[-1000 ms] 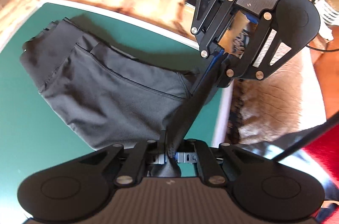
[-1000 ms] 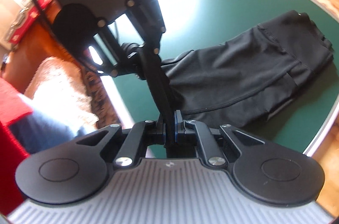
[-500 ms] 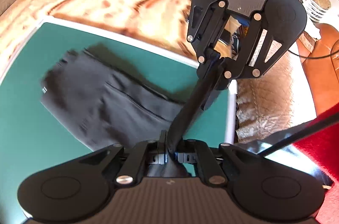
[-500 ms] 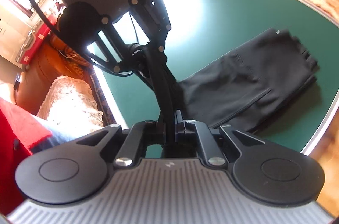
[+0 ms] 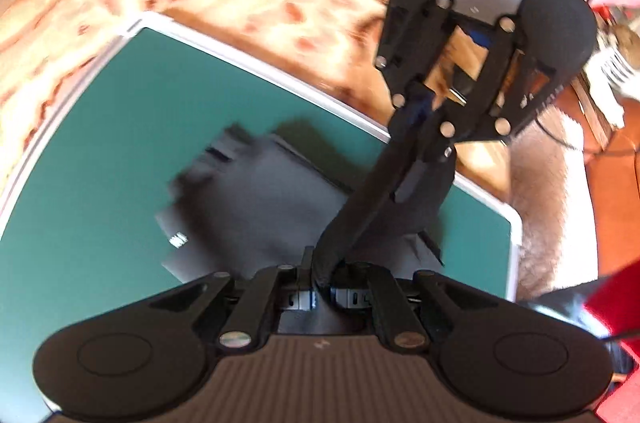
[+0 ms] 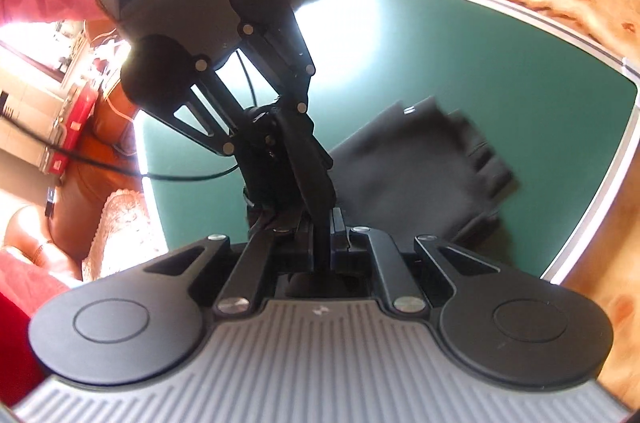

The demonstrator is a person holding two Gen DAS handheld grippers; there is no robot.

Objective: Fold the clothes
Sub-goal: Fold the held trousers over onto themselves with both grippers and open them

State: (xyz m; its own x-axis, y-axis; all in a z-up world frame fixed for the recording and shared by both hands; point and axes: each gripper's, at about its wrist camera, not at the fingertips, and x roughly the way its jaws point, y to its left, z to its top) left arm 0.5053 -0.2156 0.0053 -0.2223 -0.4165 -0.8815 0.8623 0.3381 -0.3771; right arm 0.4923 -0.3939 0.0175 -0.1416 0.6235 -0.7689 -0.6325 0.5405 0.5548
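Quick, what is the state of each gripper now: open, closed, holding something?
Left gripper: closed on an edge of the black garment.
Right gripper: closed on the same garment's edge.

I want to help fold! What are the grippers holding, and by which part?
Both grippers, left and right, are shut on one edge of the dark grey fabric garment; its far end lies on the green table.
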